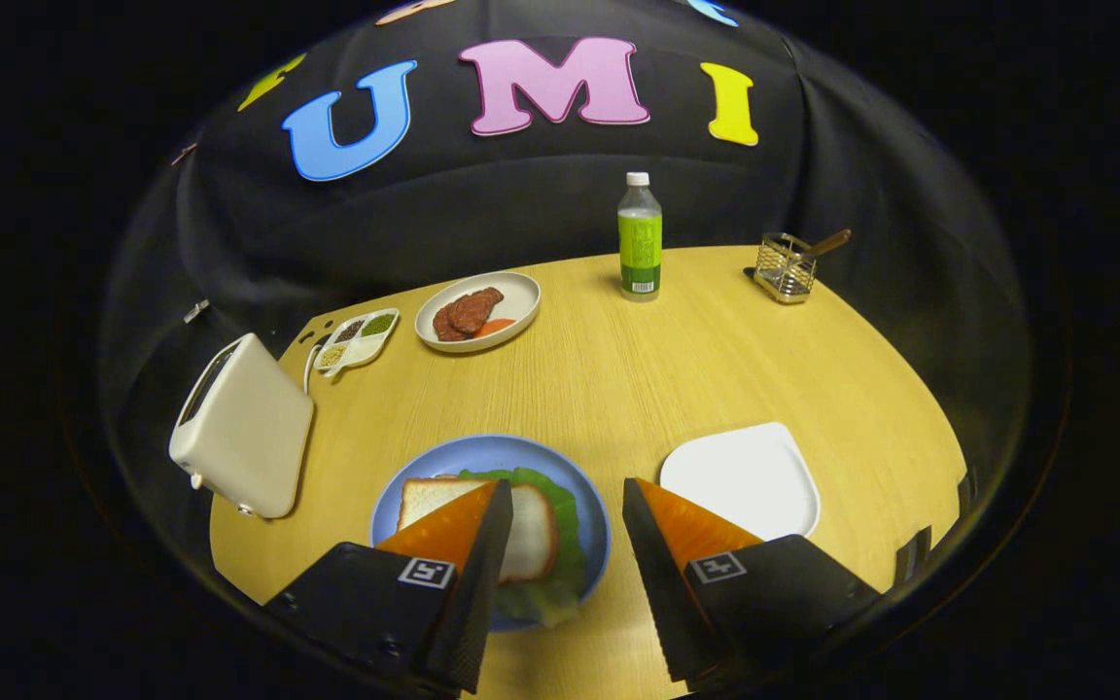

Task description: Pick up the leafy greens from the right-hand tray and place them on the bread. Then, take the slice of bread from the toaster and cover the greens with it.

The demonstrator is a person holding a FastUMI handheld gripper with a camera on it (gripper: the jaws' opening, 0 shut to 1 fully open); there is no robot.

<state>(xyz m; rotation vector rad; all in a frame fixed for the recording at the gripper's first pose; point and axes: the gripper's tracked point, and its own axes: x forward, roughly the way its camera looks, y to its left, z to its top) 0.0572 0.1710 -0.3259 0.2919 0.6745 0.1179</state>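
Observation:
A blue plate [497, 454] lies just ahead of my left finger. On it a slice of bread [531, 530] lies on top of leafy greens [568, 544], whose edge sticks out around the bread. My left finger covers part of the bread. The white tray [740, 476] to the right of the plate is bare and sits ahead of my right finger. A cream toaster [244, 428] stands to the left of the plate; its slot is seen edge-on and what is in it is hidden. My gripper [565, 496] is open above the table, holding nothing.
At the back of the wooden table [638, 360] stand a green-labelled bottle [639, 238] and a wire basket with a wooden-handled tool [788, 264]. A white dish with meat and a carrot slice [478, 310] and a small divided seasoning dish [358, 339] sit behind the toaster.

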